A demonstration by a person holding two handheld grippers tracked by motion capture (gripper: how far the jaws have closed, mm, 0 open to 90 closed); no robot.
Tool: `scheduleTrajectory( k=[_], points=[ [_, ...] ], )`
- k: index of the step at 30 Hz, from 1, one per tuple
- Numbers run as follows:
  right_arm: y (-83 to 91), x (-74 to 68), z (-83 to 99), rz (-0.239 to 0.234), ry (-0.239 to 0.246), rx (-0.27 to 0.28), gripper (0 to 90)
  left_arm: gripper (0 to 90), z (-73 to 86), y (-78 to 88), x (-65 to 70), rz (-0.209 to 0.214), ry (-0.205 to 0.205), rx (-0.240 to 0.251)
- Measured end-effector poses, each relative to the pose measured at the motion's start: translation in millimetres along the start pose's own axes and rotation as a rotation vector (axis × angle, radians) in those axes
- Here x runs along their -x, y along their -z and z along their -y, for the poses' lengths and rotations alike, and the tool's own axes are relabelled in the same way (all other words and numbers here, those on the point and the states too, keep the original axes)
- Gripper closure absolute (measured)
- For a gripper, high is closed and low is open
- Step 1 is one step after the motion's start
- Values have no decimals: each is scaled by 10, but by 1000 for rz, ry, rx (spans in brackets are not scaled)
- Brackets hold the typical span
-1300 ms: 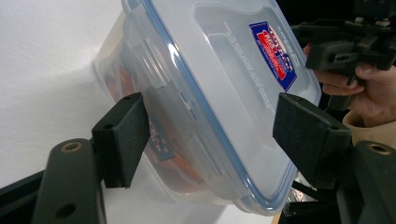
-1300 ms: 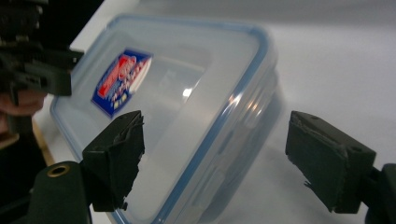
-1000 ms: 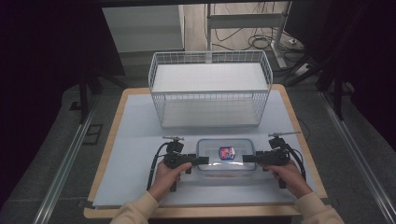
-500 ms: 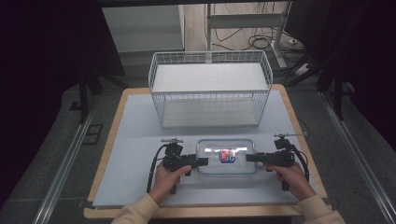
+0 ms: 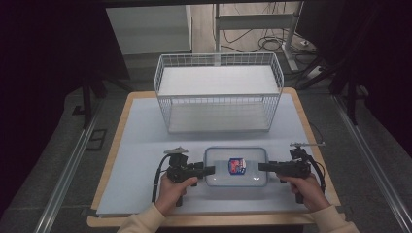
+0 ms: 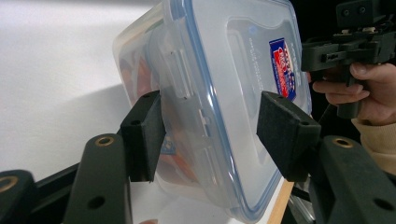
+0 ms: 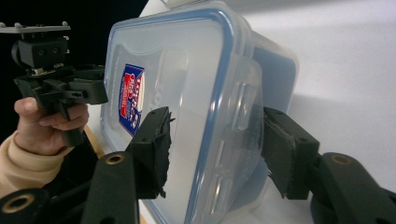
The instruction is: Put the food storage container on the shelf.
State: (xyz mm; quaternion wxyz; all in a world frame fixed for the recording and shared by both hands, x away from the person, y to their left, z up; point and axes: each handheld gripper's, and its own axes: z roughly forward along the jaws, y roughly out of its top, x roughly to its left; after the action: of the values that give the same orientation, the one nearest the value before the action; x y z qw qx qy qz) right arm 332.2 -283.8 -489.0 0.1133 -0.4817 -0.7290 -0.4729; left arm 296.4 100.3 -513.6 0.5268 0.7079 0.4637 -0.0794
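A clear plastic container (image 5: 235,167) with a blue-rimmed lid and a red-and-blue sticker lies flat on the mat near the front edge. My left gripper (image 5: 210,170) is at its left end and my right gripper (image 5: 262,167) at its right end, both turned on their sides. In the left gripper view the jaws of the left gripper (image 6: 210,126) straddle the container (image 6: 224,70), one pad on the lid and one against the end flap. They have just been closing. The right gripper (image 7: 215,140) clasps the container (image 7: 187,70) the same way and has also been closing.
A white wire basket (image 5: 218,58) stands empty at the back of the pale mat (image 5: 136,145), well behind the container. The wooden table edge (image 5: 204,221) runs just in front of the hands. Black cables trail from both grippers.
Both hands stay at the container's two ends. The right gripper has edged slightly outward. The container keeps its place on the mat.
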Motion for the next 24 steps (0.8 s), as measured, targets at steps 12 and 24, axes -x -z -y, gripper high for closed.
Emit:
scheduleTrajectory(
  k=[12, 24],
  points=[
    [50, -26, 74, -14, 4, 38, 497, 451, 27, 33, 71, -27, -36, 25],
    [46, -76, 75, -5, 33, 55, 500, 468, 9, 64, 77, -38, -37, 37]
  ],
)
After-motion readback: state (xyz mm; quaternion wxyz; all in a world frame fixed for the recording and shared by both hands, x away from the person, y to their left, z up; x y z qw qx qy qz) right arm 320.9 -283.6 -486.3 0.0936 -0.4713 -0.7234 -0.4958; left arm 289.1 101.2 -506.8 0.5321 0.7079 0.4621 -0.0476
